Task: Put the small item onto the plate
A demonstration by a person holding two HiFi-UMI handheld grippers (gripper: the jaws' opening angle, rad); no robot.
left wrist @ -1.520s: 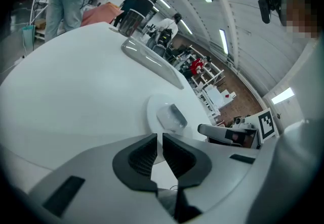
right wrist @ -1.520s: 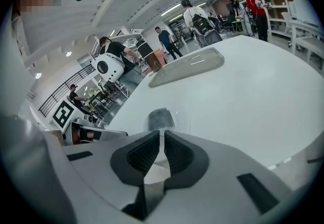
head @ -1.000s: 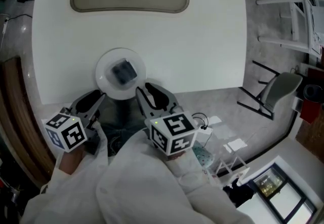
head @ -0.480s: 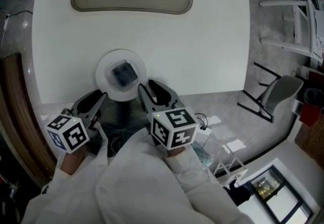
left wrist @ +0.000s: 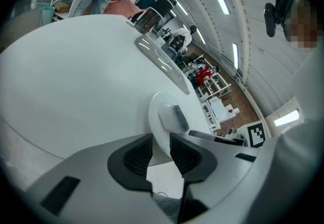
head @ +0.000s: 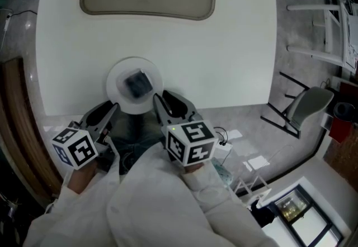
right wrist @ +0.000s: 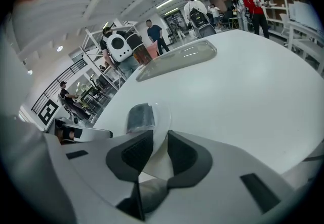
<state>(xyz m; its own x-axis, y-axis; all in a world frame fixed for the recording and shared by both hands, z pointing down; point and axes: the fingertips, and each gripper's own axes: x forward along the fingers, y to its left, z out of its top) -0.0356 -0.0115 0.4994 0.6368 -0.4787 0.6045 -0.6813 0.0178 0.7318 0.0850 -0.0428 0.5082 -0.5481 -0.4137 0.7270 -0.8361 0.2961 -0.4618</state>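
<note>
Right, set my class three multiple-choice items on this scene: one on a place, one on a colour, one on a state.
1. Where does the small dark item lie?
A on the plate
B on the floor
C on a chair

2. What colour is the plate?
A red
B white
C black

3. The left gripper is:
A shut on the item
B shut, empty
C open, gripping nothing

Key:
1 A: the head view shows the item resting inside the plate's rim.
2 B: the plate is white in every view.
3 C: the left gripper view shows a clear gap between its pads, which press on nothing.
</note>
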